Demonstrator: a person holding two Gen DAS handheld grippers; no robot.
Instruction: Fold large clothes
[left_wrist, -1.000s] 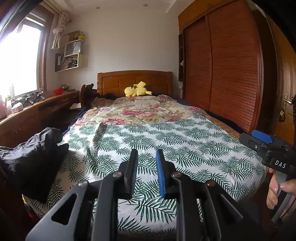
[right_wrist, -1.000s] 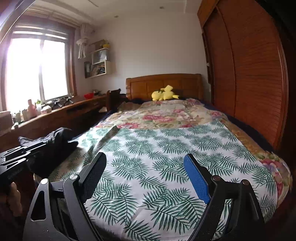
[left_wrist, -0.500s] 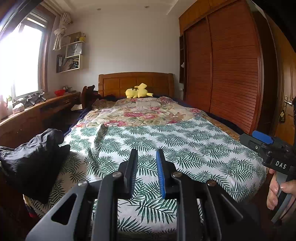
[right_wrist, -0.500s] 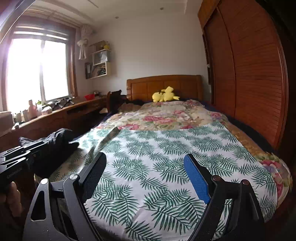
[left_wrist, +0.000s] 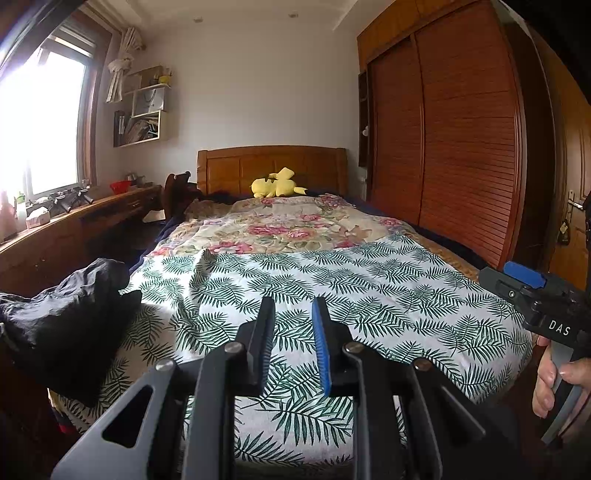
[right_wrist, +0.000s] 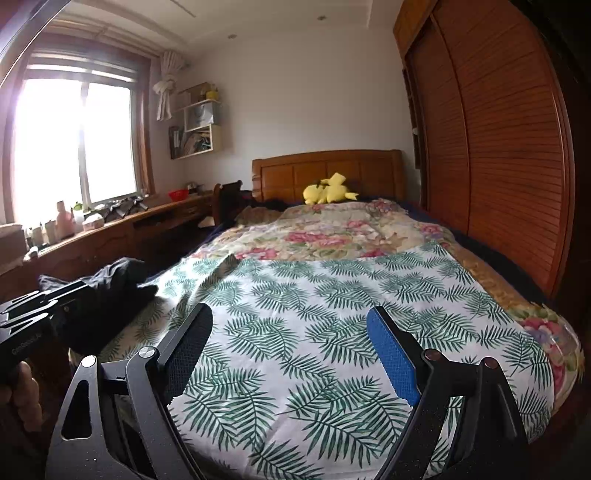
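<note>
A crumpled black garment (left_wrist: 70, 325) lies in a heap on the left front corner of the bed, also seen as the black garment (right_wrist: 114, 277) in the right wrist view. My left gripper (left_wrist: 293, 301) hovers over the palm-leaf sheet (left_wrist: 369, 295), to the right of the garment. Its jaws stand a narrow gap apart with nothing between them. My right gripper (right_wrist: 288, 310) hangs wide open over the same sheet (right_wrist: 332, 295), empty, further right. A hand (left_wrist: 550, 376) holds its handle.
A floral quilt (left_wrist: 295, 229) covers the far half of the bed, with a yellow plush toy (left_wrist: 277, 184) at the wooden headboard. A wooden desk (left_wrist: 92, 214) with small items runs along the left under the window. A slatted wardrobe (left_wrist: 461, 147) lines the right.
</note>
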